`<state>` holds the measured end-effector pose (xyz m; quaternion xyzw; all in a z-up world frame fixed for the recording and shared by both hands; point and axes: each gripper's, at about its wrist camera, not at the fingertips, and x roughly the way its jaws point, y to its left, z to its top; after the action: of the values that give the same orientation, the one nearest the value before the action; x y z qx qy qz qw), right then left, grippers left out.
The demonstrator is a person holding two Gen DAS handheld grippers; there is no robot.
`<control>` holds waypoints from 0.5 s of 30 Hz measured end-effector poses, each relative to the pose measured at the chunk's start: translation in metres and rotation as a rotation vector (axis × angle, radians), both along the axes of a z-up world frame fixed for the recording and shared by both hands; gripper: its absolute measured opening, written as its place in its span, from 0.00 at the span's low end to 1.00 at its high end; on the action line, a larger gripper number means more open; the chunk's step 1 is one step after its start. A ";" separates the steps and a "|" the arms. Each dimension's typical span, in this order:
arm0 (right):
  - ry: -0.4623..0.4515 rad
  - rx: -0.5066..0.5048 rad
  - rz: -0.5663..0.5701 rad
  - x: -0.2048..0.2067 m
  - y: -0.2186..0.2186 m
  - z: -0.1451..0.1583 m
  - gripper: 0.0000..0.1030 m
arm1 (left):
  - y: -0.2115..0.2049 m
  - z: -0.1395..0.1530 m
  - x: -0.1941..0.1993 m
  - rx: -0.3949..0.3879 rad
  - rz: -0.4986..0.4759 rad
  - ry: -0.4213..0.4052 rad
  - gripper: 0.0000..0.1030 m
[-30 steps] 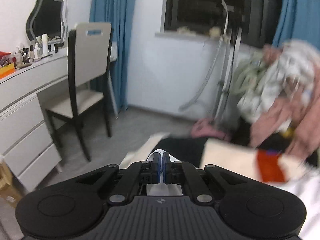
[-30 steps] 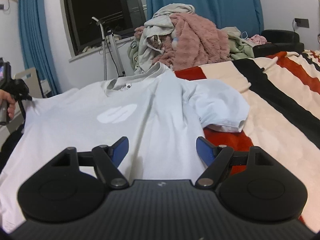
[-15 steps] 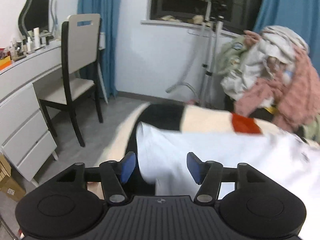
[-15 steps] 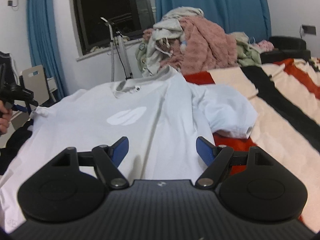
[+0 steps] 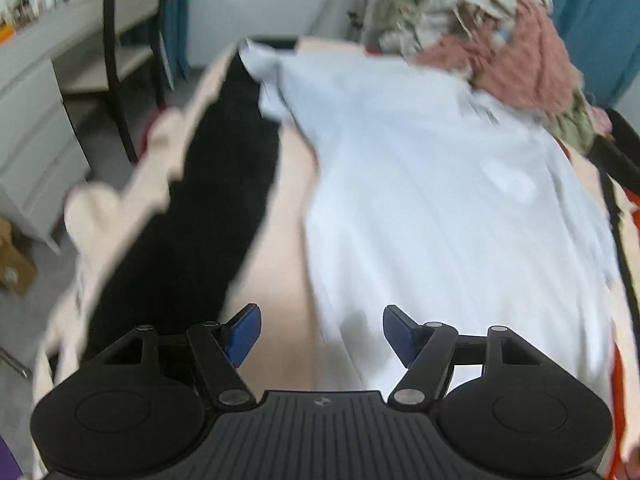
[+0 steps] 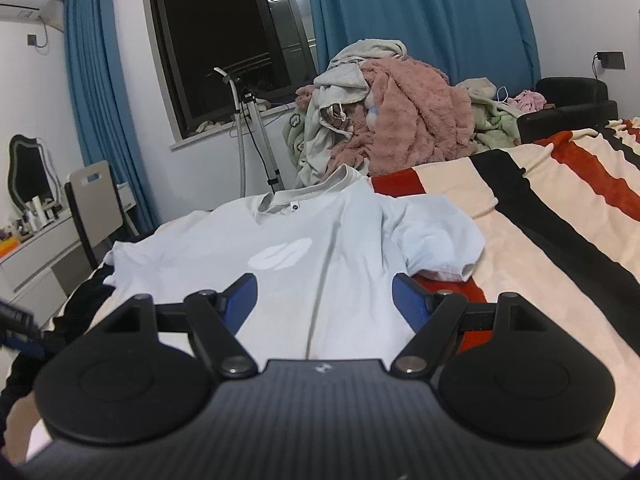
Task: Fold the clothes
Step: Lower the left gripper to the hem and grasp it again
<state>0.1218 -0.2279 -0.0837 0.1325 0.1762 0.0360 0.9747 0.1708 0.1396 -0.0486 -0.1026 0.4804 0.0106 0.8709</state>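
A white T-shirt (image 6: pixel 320 248) lies spread flat on the striped bed blanket (image 6: pixel 560 240), collar toward the window, its right sleeve bunched. It also shows in the left wrist view (image 5: pixel 440 200), blurred. My left gripper (image 5: pixel 322 334) is open and empty, above the shirt's left hem edge and the blanket. My right gripper (image 6: pixel 324 302) is open and empty, low over the shirt's lower middle. The left gripper's edge shows at the lower left of the right wrist view (image 6: pixel 20 330).
A pile of unfolded clothes (image 6: pixel 384 128) sits at the bed's far end. A chair (image 6: pixel 94 208) and a white dresser (image 6: pixel 36 256) stand left of the bed. A garment steamer pole (image 6: pixel 256 144) stands by the window. A black armchair (image 6: pixel 572 100) is far right.
My left gripper opened, released the shirt's left sleeve, then swung back and down over the shirt's lower left edge. My right gripper stayed open and shifted slightly.
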 end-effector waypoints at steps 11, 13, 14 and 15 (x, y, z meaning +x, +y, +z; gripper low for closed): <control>0.009 -0.002 -0.026 -0.011 -0.005 0.002 0.73 | -0.009 -0.013 -0.090 -0.109 0.022 0.206 0.63; 0.020 -0.008 -0.029 -0.009 -0.004 0.000 0.73 | -0.012 -0.015 -0.102 -0.109 0.012 0.238 0.63; 0.024 -0.007 -0.030 -0.009 -0.004 0.000 0.73 | -0.014 -0.015 -0.108 -0.110 0.016 0.253 0.61; 0.028 -0.006 -0.031 -0.009 -0.005 -0.001 0.73 | -0.016 -0.014 -0.113 -0.109 0.019 0.261 0.60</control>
<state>0.1132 -0.2326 -0.0846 0.1327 0.1879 0.0184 0.9730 0.0574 0.1238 -0.0629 -0.1519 0.5885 0.0061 0.7941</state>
